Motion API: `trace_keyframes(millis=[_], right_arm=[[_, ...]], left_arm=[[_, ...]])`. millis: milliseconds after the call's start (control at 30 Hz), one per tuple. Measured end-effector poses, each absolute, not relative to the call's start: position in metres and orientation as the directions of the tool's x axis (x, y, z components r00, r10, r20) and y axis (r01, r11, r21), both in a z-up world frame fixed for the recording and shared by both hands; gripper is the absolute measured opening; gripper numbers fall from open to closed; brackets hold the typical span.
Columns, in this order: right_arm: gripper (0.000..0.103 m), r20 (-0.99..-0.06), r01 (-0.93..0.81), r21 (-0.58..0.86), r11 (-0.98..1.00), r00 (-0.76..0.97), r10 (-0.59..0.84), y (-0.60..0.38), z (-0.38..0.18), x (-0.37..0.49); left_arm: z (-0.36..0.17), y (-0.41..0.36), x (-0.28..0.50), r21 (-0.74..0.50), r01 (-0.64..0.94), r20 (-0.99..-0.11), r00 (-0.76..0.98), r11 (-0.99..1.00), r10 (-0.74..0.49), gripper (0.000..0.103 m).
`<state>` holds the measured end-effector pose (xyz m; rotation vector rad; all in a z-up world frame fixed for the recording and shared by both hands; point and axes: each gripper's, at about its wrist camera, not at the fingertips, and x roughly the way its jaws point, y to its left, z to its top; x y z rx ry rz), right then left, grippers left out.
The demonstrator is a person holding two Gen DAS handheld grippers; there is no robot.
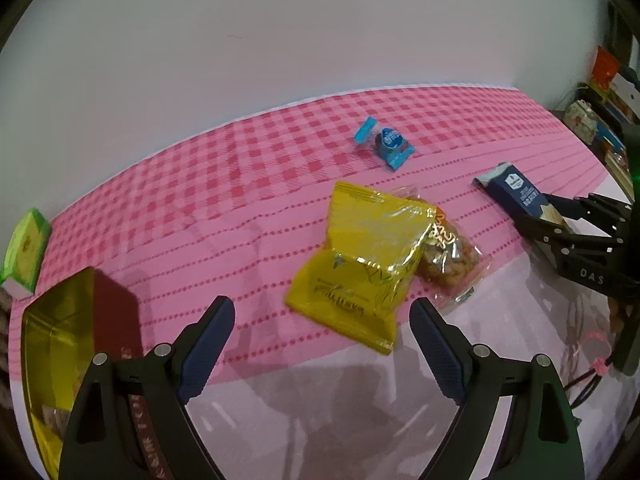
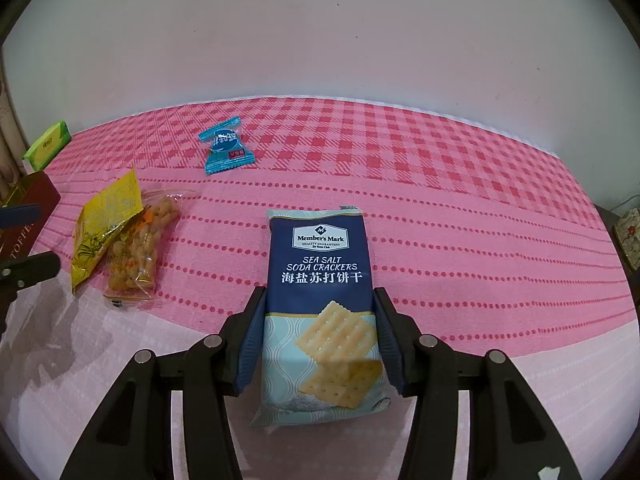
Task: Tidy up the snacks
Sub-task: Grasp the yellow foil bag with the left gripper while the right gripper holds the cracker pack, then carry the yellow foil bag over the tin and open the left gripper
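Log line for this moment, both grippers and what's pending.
left gripper: open, above yellow packet | right gripper: shut on cracker pack | pending: blue candy, clear snack bag

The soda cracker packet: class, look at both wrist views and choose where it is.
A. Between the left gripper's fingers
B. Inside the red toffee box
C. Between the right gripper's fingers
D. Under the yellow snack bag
C: in the right wrist view the soda cracker packet lies on the tablecloth with the right gripper closed on its two sides.
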<state>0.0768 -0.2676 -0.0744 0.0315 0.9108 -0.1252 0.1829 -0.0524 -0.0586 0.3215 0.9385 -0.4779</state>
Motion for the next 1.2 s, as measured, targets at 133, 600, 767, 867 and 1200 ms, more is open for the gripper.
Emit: trace_keyframes(millis=[133,600,767,867,1200], right_arm=[[0.048,-0.789,0.121,-0.026,0.992,0.606,-0.095,-0.268,-0.075,0.077],[0.048,-0.789,0.121,-0.026,0.992,0.607,-0.094,-0.268,-0.074,0.077],[0.048,-0.789,0.121,-0.025,0.992,0.607,-0.094,-0.269,-0.074,0.076],[0.048,-0.789,0.121,-0.025,0.992,0.607,-0.094,-0.269,-0.074,0.076],[0.048,-0.789,0.122,-0.025,0.992,0.607,-0.094,-0.269,-0.075,0.076]], left_arm=[[-0.063,-0.062,0.191,0.053,0.548,-0.838,0.479,0.835,-0.262,0.089],[-0.077,-0.076,0.219,0.0,0.547,-0.855,0.434,0.837,-0.285,0.089],[-0.084,-0.08,0.224,-0.005,0.538,-0.86,0.428,0.843,-0.278,0.08],[-0.088,-0.079,0.227,-0.021,0.519,-0.865,0.42,0.855,-0.276,0.068],[-0.086,-0.074,0.217,0.007,0.481,-0.866,0.441,0.877,-0.236,0.06]])
